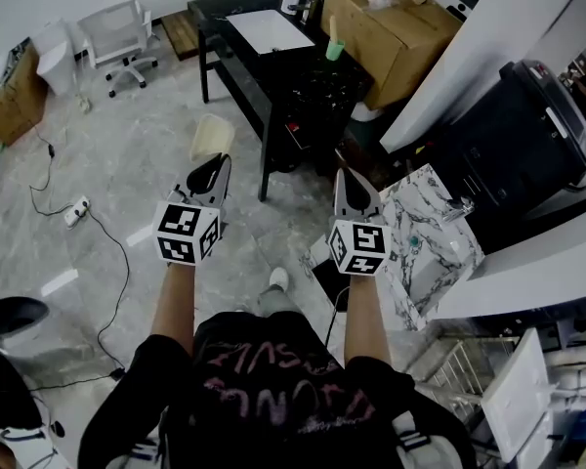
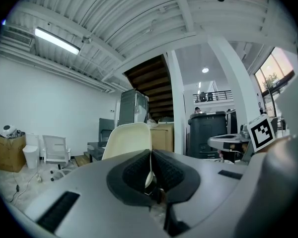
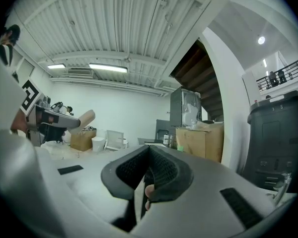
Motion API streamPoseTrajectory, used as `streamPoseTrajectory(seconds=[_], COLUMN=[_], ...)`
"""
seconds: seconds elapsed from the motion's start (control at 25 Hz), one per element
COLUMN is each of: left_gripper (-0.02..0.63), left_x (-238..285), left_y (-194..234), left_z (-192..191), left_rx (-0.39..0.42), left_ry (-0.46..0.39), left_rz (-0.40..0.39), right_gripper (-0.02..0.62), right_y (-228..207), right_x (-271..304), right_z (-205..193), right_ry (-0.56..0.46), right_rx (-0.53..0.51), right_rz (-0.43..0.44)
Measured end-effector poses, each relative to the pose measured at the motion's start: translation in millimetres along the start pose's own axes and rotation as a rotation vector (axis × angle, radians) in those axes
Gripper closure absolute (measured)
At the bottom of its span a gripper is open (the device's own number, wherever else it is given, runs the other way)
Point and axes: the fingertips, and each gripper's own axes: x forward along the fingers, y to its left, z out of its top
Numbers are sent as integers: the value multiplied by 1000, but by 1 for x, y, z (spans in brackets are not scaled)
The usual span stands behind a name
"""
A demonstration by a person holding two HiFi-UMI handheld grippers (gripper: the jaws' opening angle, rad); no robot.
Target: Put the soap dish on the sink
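I'm mid-carry: my left hand-held gripper (image 1: 210, 170) is clenched on the edge of the cream soap dish (image 1: 210, 137), held over the floor and well apart from the sink (image 1: 432, 242) at my right. My right hand-held gripper (image 1: 355, 191) is pressed together on nothing. Next, I reckon, I swing the dish right and set it flat on the marble counter (image 1: 410, 195) before letting go.

The head view looks steeply down from above, well short of the cardboard box (image 1: 391, 37). Both gripper views sit low, facing across the room toward that box, which all three views share.
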Motion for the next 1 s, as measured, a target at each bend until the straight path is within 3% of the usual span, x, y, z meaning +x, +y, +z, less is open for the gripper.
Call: streamPoseTrajectory(seconds=[0.56,1.0], left_gripper=[581,581], left_x=[50,141], left_y=[44,77], left_z=[-8,-20], left_rx=[10,0], left_ry=[7,55], left_rz=[-15,-42], right_gripper=[581,581], right_y=[2,-32], right_x=[71,158], right_z=[-4,-15], right_ry=[-18,1], right_rx=[3,7], right_rz=[7,-4])
